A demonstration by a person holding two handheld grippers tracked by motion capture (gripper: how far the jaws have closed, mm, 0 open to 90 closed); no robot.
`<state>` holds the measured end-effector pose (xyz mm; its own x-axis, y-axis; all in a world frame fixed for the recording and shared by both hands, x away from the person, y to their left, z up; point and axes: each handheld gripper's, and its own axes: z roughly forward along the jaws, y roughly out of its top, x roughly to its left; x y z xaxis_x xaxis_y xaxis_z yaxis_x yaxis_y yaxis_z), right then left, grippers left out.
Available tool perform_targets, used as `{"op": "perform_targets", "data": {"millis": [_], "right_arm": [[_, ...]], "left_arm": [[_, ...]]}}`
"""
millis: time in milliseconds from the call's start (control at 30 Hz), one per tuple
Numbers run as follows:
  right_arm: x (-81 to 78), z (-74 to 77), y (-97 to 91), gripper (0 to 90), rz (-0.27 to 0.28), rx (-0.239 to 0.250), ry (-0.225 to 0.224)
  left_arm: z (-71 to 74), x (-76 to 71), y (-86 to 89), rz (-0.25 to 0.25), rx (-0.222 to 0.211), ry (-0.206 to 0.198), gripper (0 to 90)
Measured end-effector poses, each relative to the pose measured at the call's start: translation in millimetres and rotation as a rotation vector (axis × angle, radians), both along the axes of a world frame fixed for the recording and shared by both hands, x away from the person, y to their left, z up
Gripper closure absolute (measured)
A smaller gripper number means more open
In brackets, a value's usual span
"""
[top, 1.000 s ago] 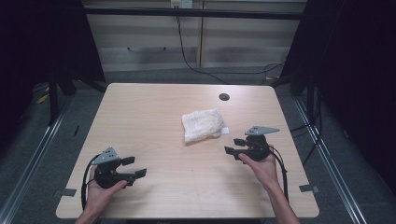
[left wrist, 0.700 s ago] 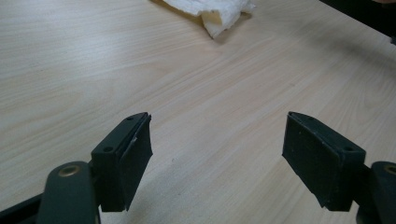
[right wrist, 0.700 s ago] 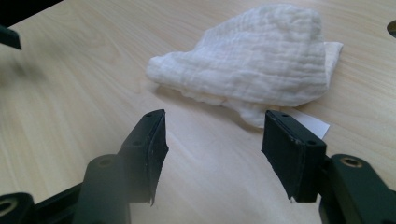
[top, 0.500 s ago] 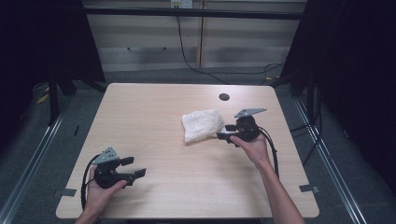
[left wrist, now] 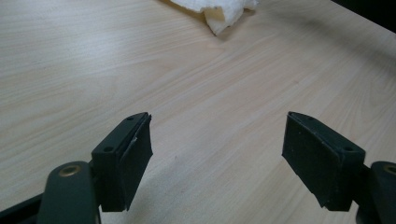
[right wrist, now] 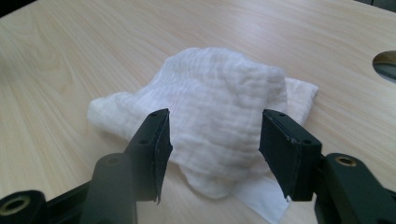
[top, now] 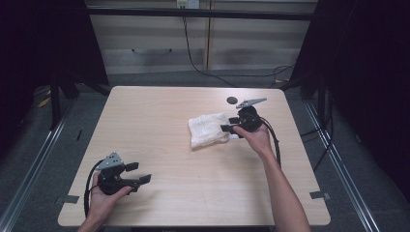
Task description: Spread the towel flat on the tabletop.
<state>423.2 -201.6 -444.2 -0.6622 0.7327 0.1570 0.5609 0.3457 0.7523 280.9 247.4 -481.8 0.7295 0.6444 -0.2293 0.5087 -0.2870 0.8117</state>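
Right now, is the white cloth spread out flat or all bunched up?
Bunched up. The white cloth sits in a rumpled heap with a raised hump and creases on the table, not laid flat.

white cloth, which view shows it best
The right gripper view: the white cloth lies crumpled right ahead of the open right gripper, weave and folds clear. The high view shows the whole cloth small on the table; the left gripper view catches just a corner at the top edge.

White cloth (top: pixel 208 130), pale woodgrain table (top: pixel 159 121), black claws.
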Motion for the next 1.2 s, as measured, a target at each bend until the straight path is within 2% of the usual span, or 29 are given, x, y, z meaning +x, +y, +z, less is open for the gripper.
{"op": "perform_targets", "data": {"millis": [100, 200, 333, 367, 433, 467, 500, 567, 633, 733, 767, 1000, 1133, 1167, 1200], "right_arm": [[8.7, -6.6, 2.1, 40.8, -0.018, 0.016, 0.017], [16.0, -15.9, 5.4, 36.1, -0.033, 0.003, 0.041], [19.8, -23.3, 8.6, 35.6, -0.037, 0.003, 0.043], [20.4, -28.3, 12.8, 37.4, -0.032, -0.021, 0.047], [20.7, -33.5, 16.8, 45.5, -0.02, -0.015, 0.052], [20.7, -33.5, 16.8, 45.5, -0.02, -0.015, 0.052], [21.0, -35.7, 18.3, 49.6, -0.024, -0.015, 0.045], [22.1, -39.4, 20.4, 70.7, -0.02, -0.011, 0.063], [22.6, -42.2, 22.9, 77.7, -0.025, -0.008, 0.067], [21.1, -40.8, 24.3, 81.3, -0.024, -0.003, 0.067], [19.3, -38.0, 24.8, 82.0, -0.023, -0.019, 0.072], [9.1, -33.6, 23.8, 82.3, -0.008, -0.023, 0.066], [-0.7, -31.8, 21.0, 82.4, -0.006, -0.015, 0.058], [-7.1, -31.9, 19.0, 82.4, 0.0, 0.016, 0.067], [-7.1, -31.9, 19.0, 82.4, 0.0, 0.016, 0.067]], "left_arm": [[0.0, 0.0, 0.5, 0.002, -0.001, 0.002, 23.6], [0.4, -0.3, 1.1, 0.001, 0.001, -0.002, 23.5], [0.6, -0.9, 0.6, -0.001, -0.004, -0.003, 23.5], [0.6, -0.9, 0.6, -0.002, -0.003, -0.003, 23.5], [0.6, -0.8, 0.7, -0.001, -0.004, -0.004, 23.4], [0.5, -0.7, 0.7, -0.001, -0.005, -0.002, 23.4], [0.4, -0.5, 0.8, -0.003, -0.007, -0.001, 23.3], [1.0, -1.0, 1.0, -0.008, -0.013, -0.008, 22.7], [1.1, -1.4, 1.2, -0.01, -0.012, -0.007, 22.7], [0.9, -1.1, 1.4, -0.008, -0.011, -0.006, 22.7], [0.8, -1.1, 1.3, -0.007, -0.011, -0.005, 22.7], [0.7, -1.3, 0.8, -0.008, -0.006, -0.008, 22.8], [0.1, -1.0, 0.1, -0.004, 0.005, -0.004, 23.1], [0.0, -0.7, 0.1, -0.003, 0.004, -0.005, 23.1], [0.0, -0.6, 0.2, -0.001, 0.005, -0.006, 23.1]]}}
